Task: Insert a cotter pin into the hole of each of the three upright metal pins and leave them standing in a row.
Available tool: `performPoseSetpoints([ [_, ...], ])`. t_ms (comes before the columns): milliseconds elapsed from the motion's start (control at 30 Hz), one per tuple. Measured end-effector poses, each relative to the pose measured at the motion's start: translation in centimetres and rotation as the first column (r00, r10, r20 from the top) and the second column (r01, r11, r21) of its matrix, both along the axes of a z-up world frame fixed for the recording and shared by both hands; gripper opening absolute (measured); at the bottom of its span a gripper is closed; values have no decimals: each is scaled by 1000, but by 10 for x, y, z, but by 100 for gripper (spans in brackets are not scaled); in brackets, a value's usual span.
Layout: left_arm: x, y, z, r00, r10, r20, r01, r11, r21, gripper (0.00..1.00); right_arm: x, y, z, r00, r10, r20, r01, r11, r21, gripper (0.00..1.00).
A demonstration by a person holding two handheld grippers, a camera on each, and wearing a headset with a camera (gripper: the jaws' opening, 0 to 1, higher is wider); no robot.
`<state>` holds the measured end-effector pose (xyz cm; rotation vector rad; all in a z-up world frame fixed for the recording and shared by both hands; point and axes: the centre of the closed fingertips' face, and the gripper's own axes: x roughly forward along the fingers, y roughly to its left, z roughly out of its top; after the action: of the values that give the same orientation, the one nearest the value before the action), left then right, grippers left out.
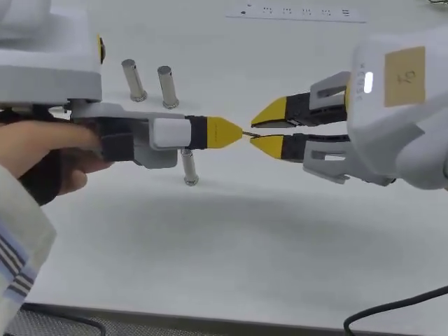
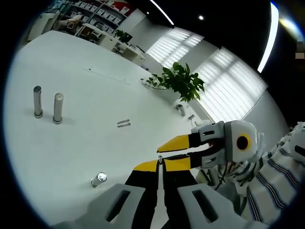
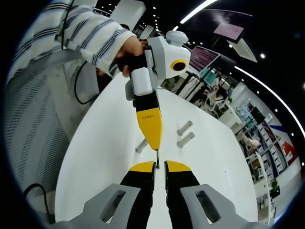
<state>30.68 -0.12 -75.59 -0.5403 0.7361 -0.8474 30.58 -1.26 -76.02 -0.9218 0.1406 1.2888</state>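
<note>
While my left gripper [image 1: 238,132] clamped the cotter pin [image 1: 249,134], its tip seemingly sat between the parted jaws of my right gripper [image 1: 254,133].

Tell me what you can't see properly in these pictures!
- Head view: the near metal pin has its top hidden behind the left tool.
- Head view: the cotter pin at that tool's tip is too small to show its shape.
- Left gripper view: the holes in the far metal pins are too small to find.
</note>
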Motion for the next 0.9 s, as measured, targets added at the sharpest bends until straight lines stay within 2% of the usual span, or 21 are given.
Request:
performPoseSetpoints([
  [300,-3,-1,-1,1000,-12,-22,11,1000,-10,1,-2,0,-2,1000,12,0,-12,1000,-10,7],
  [500,-4,-2,0,1000,-18,-18,18,1000,-18,1,-4,-1,-1,1000,22,3,-22,1000,-13,7],
  [900,-10,-5,2,998,-57,22,57,998,-2,0,-9,-1,-1,999,46,-8,-46,999,-16,7],
])
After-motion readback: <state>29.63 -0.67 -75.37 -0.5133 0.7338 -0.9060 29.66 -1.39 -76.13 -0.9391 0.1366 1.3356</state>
